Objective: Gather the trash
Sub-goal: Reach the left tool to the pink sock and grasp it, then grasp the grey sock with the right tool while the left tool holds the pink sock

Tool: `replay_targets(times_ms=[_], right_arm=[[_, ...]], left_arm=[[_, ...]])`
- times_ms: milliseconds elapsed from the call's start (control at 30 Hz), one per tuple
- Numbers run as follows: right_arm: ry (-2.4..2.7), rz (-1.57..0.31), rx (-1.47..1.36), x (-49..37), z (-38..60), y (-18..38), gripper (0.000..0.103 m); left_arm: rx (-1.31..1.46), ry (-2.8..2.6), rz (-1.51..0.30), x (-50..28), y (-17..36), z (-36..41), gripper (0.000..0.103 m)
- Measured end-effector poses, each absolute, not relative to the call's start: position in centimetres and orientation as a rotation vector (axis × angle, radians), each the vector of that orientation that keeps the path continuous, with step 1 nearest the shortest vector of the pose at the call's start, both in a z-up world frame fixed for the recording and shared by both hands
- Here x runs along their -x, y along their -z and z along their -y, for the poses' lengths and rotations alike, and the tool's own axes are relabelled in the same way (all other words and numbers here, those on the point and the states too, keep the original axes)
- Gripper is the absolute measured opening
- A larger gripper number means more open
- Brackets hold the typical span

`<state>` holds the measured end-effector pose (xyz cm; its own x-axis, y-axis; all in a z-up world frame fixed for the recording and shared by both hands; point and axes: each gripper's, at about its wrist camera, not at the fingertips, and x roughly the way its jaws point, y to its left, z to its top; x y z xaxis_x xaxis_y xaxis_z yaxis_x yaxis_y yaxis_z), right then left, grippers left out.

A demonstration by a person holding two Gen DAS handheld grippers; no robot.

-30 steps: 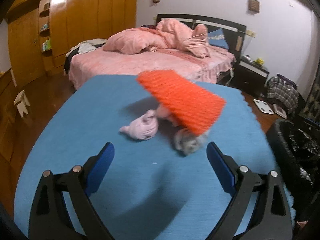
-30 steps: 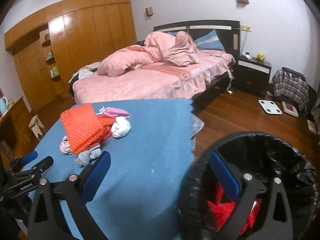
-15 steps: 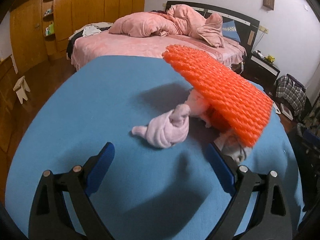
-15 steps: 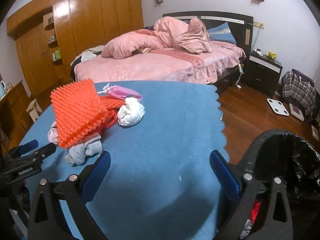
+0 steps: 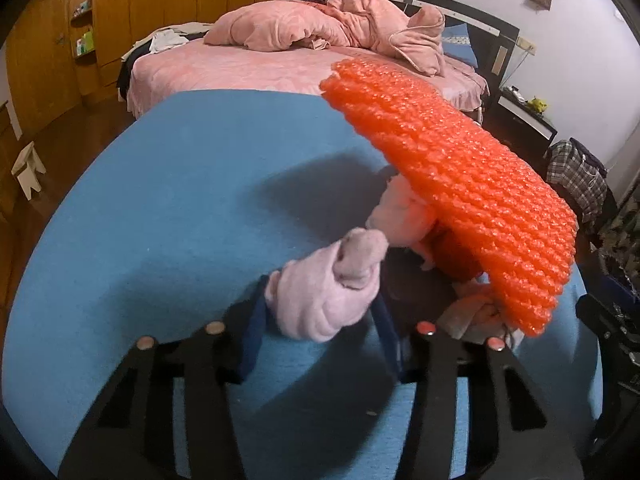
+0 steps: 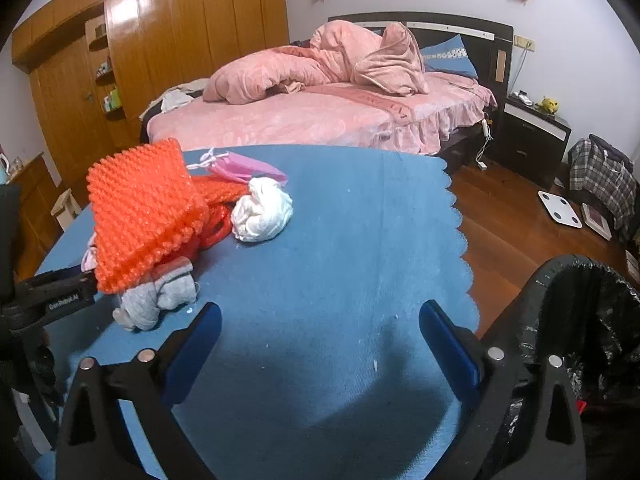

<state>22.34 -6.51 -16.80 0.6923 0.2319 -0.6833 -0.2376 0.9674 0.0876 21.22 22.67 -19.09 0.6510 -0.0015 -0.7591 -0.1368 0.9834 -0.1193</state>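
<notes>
Left wrist view: the left gripper (image 5: 320,328) reaches down over a table covered in a blue cloth (image 5: 168,208). Its jaws are closing, and a pale pink rolled cloth bundle (image 5: 332,288) sits between the blue pads, which appear to touch its sides. Just past the bundle, toward the table's right edge, an orange bubble-textured sheet (image 5: 452,184) lies tilted over a small heap of pink and whitish scraps (image 5: 400,216). Beyond the far edge of the table stands a bed (image 5: 248,68) with a pink cover and a crumpled pink quilt (image 5: 320,28). A wooden wardrobe wall (image 5: 132,12) fills the left side, a dark nightstand (image 5: 524,116) stands against the white wall on the right, and the floor is brown wood.

Right wrist view: the right gripper (image 6: 320,344) hangs over the near part of the same table with its jaws spread wide and nothing between them. The orange sheet (image 6: 140,208) lies near the left edge, with a grey rolled cloth (image 6: 156,300) at its near side, a white crumpled wad (image 6: 262,212) on its right, and a pink pouch (image 6: 244,168) behind. The left gripper's black body (image 6: 52,296) shows at the left edge. A black bin with a black liner (image 6: 580,320) stands off the table's near right corner, on the wooden floor (image 6: 512,216).
</notes>
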Motion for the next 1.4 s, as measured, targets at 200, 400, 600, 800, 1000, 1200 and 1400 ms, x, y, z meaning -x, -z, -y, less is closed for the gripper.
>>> replay_targets(times_ms=[200, 400, 600, 800, 1000, 1200, 1400], right_arm=[[-0.285, -0.758, 0.004, -21.9, 5.7, 16.6, 0.097], [-0.351, -0.764, -0.014, -20.9, 3.6, 16.7, 0.097], [-0.431, -0.77, -0.007, -20.0, 0.4, 16.9, 0.097], [-0.448, -0.78, 0.012, -20.5, -2.4, 17.4, 0.096], [-0.424, -0.815, 0.019, -21.8, -3.7, 18.1, 0.085], [-0.517, -0.811, 0.042, -21.3, -4.6, 18.1, 0.047], [-0.535, -0.808, 0.039, -20.1, -4.2, 17.3, 0.041]], left_arm=[[0.191, -0.084, -0.815, -19.9, 18.0, -23.1, 0.04], [0.18, -0.109, -0.811, -17.3, 17.9, -24.1, 0.04], [0.171, -0.153, -0.82, -15.5, 18.1, -26.4, 0.04], [0.202, -0.168, -0.818, -14.8, 18.3, -27.8, 0.04], [0.222, -0.164, -0.823, -14.9, 18.6, -28.2, 0.04], [0.229, -0.163, -0.829, -15.2, 18.9, -28.5, 0.04], [0.225, -0.161, -0.826, -15.4, 18.9, -28.6, 0.04]])
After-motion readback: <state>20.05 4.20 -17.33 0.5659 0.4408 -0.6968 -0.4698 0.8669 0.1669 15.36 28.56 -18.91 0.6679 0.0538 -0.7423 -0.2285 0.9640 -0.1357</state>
